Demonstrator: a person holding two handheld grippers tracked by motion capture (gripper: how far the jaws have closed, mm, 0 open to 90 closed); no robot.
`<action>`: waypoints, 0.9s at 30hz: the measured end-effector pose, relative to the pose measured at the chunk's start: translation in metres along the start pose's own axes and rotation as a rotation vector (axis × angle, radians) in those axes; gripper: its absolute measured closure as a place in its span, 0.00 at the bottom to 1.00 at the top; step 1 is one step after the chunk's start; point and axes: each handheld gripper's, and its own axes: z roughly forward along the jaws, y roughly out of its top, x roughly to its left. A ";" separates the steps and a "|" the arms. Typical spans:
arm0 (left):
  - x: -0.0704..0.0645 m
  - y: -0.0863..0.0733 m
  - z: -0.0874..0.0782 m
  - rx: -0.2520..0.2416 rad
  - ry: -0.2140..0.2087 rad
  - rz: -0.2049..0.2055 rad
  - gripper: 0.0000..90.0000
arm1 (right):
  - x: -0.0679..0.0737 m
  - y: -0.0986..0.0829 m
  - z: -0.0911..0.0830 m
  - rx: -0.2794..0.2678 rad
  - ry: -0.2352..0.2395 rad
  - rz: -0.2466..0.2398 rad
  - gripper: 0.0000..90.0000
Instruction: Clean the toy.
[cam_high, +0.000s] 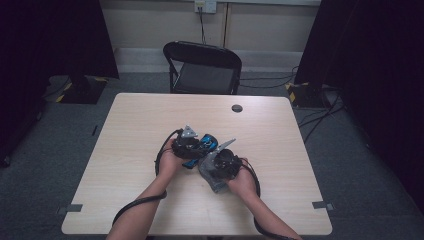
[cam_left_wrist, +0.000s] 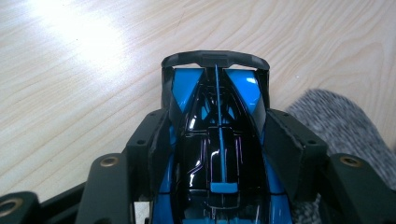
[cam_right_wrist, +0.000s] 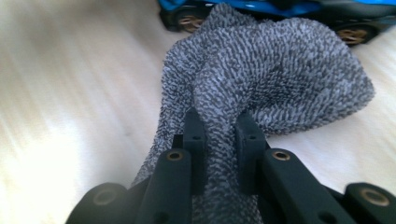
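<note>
While the left hand-held gripper (cam_left_wrist: 219, 144) pinches a blue and black toy car (cam_left_wrist: 217, 140) by its flanks, the right hand-held gripper (cam_right_wrist: 219, 135) pinches a fold of a grey cloth (cam_right_wrist: 275, 70). In the left gripper view the car's glossy body runs lengthwise between the two jaws, its dark wing at the far end over the pale wooden bench (cam_left_wrist: 70, 70), and a corner of the cloth lies just beside the right-hand jaw. In the right gripper view the cloth bunches up from between the jaws and spreads forward, its far edge reaching the car (cam_right_wrist: 280, 9), whose gold-hubbed wheels rest on the bench; I cannot tell whether cloth and car touch there. From the high view both grippers meet near the middle of the bench (cam_high: 150, 115), the left one (cam_high: 192, 145) on the car (cam_high: 207, 142) and the right one (cam_high: 220, 162) just beside it with the cloth (cam_high: 212, 180) hanging below it. A black chair (cam_high: 202, 67) stands beyond the far edge.
</note>
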 end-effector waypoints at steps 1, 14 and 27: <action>0.000 0.000 0.000 -0.001 0.000 -0.001 0.46 | 0.005 0.000 0.001 0.002 0.014 -0.019 0.87; 0.000 0.000 -0.001 0.006 0.006 0.005 0.46 | 0.040 0.004 0.007 0.006 0.110 -0.119 0.87; -0.001 0.000 -0.001 0.006 0.008 0.001 0.46 | 0.026 -0.016 -0.024 -0.051 0.108 -0.100 0.87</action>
